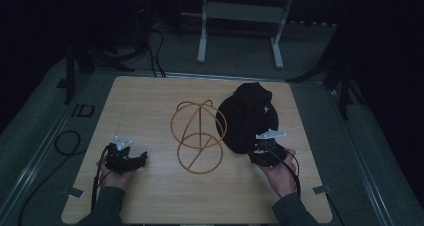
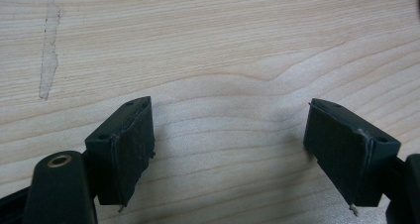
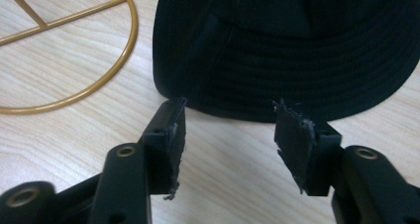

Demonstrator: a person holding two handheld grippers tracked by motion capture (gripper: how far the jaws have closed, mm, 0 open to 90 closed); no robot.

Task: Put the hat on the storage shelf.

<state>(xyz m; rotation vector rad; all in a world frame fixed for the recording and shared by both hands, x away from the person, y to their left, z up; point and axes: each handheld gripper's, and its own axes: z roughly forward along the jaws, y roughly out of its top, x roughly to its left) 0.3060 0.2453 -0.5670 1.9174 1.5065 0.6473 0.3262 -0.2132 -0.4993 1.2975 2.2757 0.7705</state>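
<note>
A black bucket hat (image 1: 247, 118) lies on the right half of the wooden table (image 1: 145, 98), its brim flat on the wood. To its left stands a gold wire stand (image 1: 198, 136) made of hoops and a straight rod. My right gripper (image 1: 260, 151) sits at the hat's near edge; in the right gripper view its jaws (image 3: 230, 120) stand apart with bare wood between them, just short of the hat brim (image 3: 297, 50), and the gold hoop (image 3: 74, 95) lies to the left. My left gripper (image 1: 135, 160) rests near the table's left front, open over bare wood (image 2: 228, 130).
A black cable (image 1: 65, 143) loops on the grey floor left of the table. A white metal frame (image 1: 240, 31) stands beyond the far edge. A pale smear of tape residue (image 2: 48, 50) marks the wood ahead of the left gripper.
</note>
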